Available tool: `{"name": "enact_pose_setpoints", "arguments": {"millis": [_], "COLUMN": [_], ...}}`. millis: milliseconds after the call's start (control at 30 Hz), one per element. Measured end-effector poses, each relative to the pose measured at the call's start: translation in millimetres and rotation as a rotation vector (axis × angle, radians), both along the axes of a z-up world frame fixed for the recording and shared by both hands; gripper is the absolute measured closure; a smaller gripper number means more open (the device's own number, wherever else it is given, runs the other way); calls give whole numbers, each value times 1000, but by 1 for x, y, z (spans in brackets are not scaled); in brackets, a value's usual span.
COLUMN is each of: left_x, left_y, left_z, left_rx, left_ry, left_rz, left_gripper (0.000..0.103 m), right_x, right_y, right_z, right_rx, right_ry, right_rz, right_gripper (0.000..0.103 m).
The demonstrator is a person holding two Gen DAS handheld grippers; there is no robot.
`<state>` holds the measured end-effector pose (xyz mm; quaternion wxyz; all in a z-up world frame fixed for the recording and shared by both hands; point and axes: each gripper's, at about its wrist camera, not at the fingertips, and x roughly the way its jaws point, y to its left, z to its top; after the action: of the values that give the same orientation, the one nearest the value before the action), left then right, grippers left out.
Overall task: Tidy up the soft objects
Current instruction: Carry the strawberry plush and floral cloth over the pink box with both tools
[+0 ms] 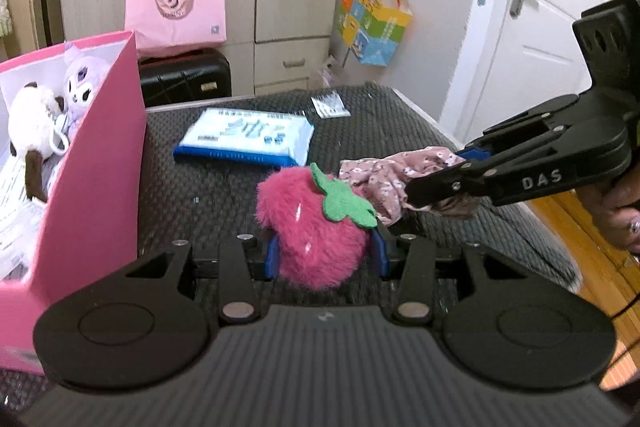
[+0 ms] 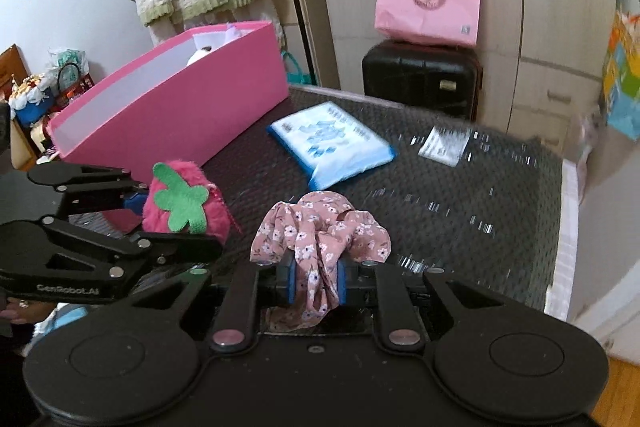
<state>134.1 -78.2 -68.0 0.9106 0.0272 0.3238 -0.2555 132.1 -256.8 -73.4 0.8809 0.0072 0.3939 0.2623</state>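
Plush strawberry (image 1: pixel 316 227), light and squashy, clamped at mid-body in left claw (image 1: pixel 324 251); floral scrunchie (image 2: pixel 320 239), limp and thin, pinched at its bunched middle in right claw (image 2: pixel 316 283); both above dark mat, near pink box (image 2: pixel 172 107).

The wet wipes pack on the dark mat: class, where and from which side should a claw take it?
Grip the wet wipes pack at its near right corner, coming in low from the front: it lies flat, too wide to span, and that soft edge faces open mat.
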Motion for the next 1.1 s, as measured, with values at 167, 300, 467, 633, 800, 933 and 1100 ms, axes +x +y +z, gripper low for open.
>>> {"name": "enact_pose_setpoints", "arguments": {"millis": [167,300,467,633,800,933,1100], "left_x": [-13,-19,-33,-46,-62,-69,-70], "left_y": [12,28,46,70,96,118,147], "left_z": [4,7,14,23,34,47,70], "left_rx": [8,-31,-9,-7,18,14,-4], "left_ry": [52,148,184,249,264,275,241], "left_rz": [-35,-66,-69,-79,-69,-62,-29], "left_gripper": [61,61,61,61,61,61,60], "right_x": [-20,-35,-49,-57,-62,-62,-56], "right_y": [9,18,36,56,78,94,117], "right_z": [6,14,26,42,55,66,87], "right_rx": [7,24,29,38,47,82,103], "right_ry": [48,71,86,98,97,108,69], "right_rz": [20,67,130,197,266,314,370], "right_gripper": [81,81,81,81,81,81,81]}}
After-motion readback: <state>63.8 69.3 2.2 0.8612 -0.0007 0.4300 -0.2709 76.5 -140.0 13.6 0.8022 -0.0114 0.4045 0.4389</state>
